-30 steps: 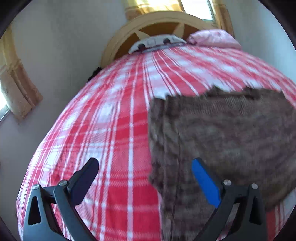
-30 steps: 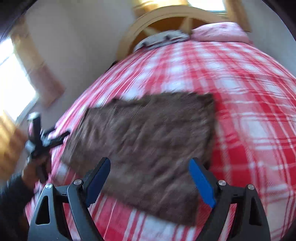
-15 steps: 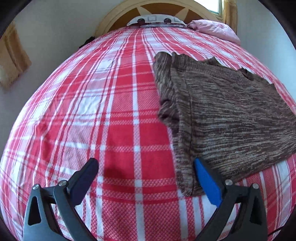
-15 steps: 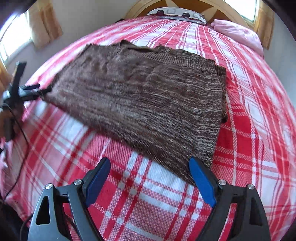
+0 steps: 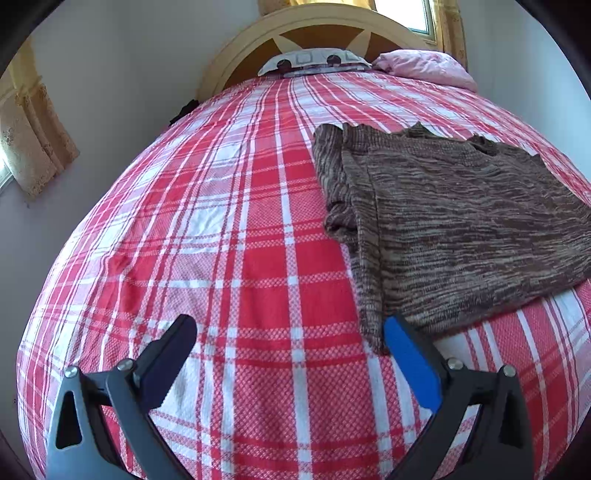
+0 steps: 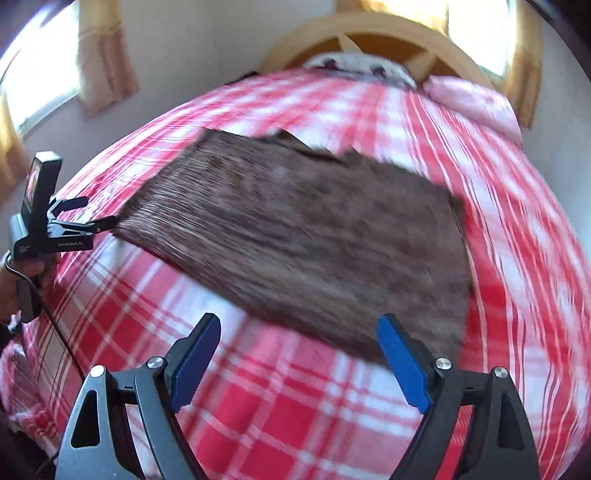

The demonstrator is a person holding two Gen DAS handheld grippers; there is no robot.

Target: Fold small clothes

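Observation:
A brown knitted garment (image 5: 454, 225) lies flat on the red plaid bedcover (image 5: 221, 258), its left side folded in along a long edge. My left gripper (image 5: 288, 328) stands open over bare bedcover, and the garment's near corner lies just beside its right blue finger (image 5: 410, 365). In the right wrist view the garment (image 6: 295, 240) is blurred. My right gripper (image 6: 297, 321) hangs open in front of its near edge with nothing between the pads. The left gripper (image 6: 98, 212), held by a hand (image 6: 9, 295), sits at the garment's left corner there.
At the head of the bed stand a round wooden headboard (image 5: 321, 22), a patterned pillow (image 5: 314, 61) and a pink pillow (image 5: 424, 68). Curtained windows (image 6: 44, 62) flank the bed. A cable (image 6: 59, 328) trails from the left gripper across the bedcover.
The left gripper has slid left off the garment, which was between its fingers and now lies to its right. The right gripper has rolled and shifted, with the garment still ahead of it.

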